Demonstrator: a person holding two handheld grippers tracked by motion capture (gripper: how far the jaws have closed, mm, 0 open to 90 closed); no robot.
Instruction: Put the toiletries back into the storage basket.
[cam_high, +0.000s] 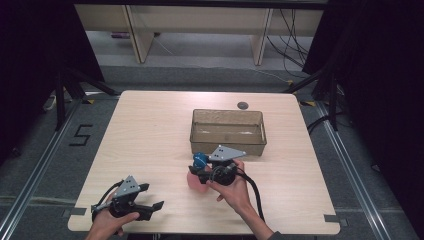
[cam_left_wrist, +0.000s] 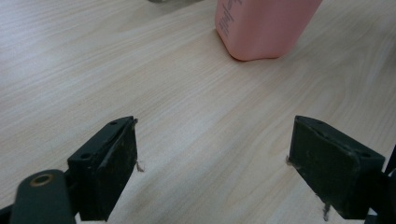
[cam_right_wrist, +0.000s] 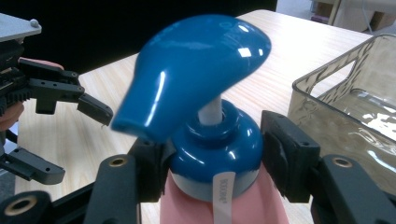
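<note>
The right gripper clamps the blue collar of a pink pump bottle, label print illegible; the left gripper rests wide open nearby.

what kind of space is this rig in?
Probably a lab data-collection bay, not a home: a bare wooden table flanked by black curtains, a "5" taped on the floor, and loose cables by the far desks.

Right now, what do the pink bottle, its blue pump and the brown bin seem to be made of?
Pink bottle: probably matte plastic, opaque, with an even dull surface.
Blue pump: glossy hard plastic, by its sharp white highlights.
Brown bin: likely clear tinted plastic, since the table shows through its walls.
</note>
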